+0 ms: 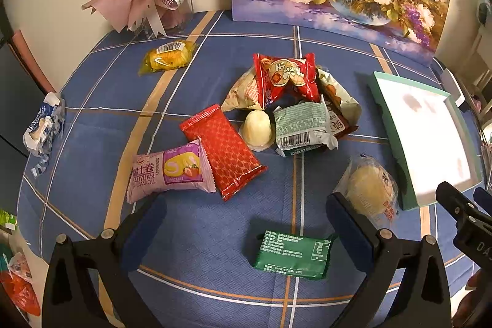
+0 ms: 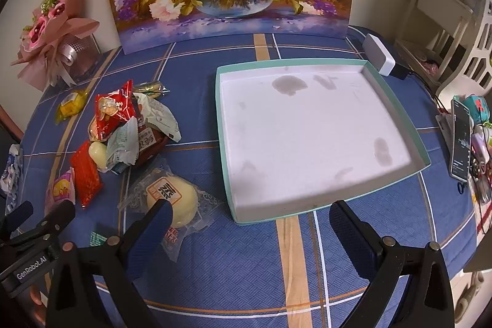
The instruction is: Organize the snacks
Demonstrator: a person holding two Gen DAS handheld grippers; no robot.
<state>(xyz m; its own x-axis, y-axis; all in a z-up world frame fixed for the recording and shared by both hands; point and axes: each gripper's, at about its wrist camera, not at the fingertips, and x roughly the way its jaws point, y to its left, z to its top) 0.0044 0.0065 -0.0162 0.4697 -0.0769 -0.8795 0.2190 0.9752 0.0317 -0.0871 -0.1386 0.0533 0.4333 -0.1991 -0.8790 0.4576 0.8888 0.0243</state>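
Left gripper [image 1: 246, 223] spread wide, grasping nothing, poised above the blue plaid-clothed counter [image 1: 200, 235]. A dark green foil snack packet [image 1: 293, 254] lies flat between its fingers, bare cloth on all sides. Right gripper [image 2: 250, 222] likewise released, held before the near rim of the shallow teal-edged white cardboard tray [image 2: 307, 131], whose floor holds no snacks. Clear-wrapped pale round bun [image 2: 172, 199] sits beside the tray's left corner; the heaped snack wrappers [image 2: 129, 125] lie further left.
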